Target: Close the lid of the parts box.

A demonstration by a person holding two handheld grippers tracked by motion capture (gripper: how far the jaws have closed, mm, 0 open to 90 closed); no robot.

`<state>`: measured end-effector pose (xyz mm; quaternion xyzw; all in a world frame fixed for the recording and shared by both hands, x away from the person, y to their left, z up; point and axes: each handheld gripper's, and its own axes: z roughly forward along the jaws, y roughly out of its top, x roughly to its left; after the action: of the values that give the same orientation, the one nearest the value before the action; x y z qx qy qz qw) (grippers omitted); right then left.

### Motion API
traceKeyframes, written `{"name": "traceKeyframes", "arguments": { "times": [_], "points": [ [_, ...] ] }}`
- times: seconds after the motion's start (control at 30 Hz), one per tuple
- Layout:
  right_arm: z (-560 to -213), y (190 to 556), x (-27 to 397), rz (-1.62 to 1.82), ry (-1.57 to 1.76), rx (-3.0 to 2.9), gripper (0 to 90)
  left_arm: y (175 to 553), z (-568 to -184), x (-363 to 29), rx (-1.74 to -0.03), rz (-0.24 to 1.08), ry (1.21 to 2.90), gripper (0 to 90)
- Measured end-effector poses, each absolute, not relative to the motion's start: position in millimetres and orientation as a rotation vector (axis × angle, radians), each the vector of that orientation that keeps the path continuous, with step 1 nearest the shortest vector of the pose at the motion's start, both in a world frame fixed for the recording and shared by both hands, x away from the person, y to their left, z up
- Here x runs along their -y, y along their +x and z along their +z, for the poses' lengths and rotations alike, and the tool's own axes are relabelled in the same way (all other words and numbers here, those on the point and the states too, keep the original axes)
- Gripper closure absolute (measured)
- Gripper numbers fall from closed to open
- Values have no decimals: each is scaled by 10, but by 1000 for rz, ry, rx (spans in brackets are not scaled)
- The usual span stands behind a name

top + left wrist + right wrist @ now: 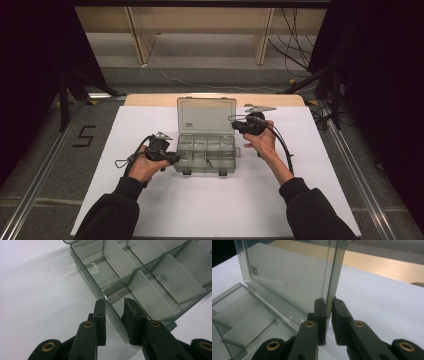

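Clear compartment box (206,150) held open on the white table (150,210), one gripper on its tray, one on its lid.

The box sits mid-table, lid (206,115) standing upright behind the divided tray. The right gripper (329,301) is clamped on the lid's side edge, the thin wall pinched between its jaws. The left gripper (113,301) straddles the tray's near left wall at a corner, one jaw outside and one inside; whether its pads press the wall I cannot tell.
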<state>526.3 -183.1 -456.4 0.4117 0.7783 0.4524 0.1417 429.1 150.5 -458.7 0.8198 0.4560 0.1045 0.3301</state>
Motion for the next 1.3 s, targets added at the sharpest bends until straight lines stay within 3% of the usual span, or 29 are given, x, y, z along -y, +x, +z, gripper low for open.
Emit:
{"name": "traceKeyframes", "arguments": {
  "times": [0.93, 1.13, 1.3],
  "points": [
    [-4635, 5101, 1820, 1344, 1026, -2146, 834, 4264, -4578, -1518, -1144, 288, 2157, 711],
    [-4628, 5085, 1817, 1336, 1034, -2145, 835, 4272, -4587, -1513, -1139, 333, 2143, 665],
    [-4646, 5080, 1816, 1346, 1052, -2135, 835, 4277, -4482, -1535, -1169, 378, 2107, 511]
  ]
}}
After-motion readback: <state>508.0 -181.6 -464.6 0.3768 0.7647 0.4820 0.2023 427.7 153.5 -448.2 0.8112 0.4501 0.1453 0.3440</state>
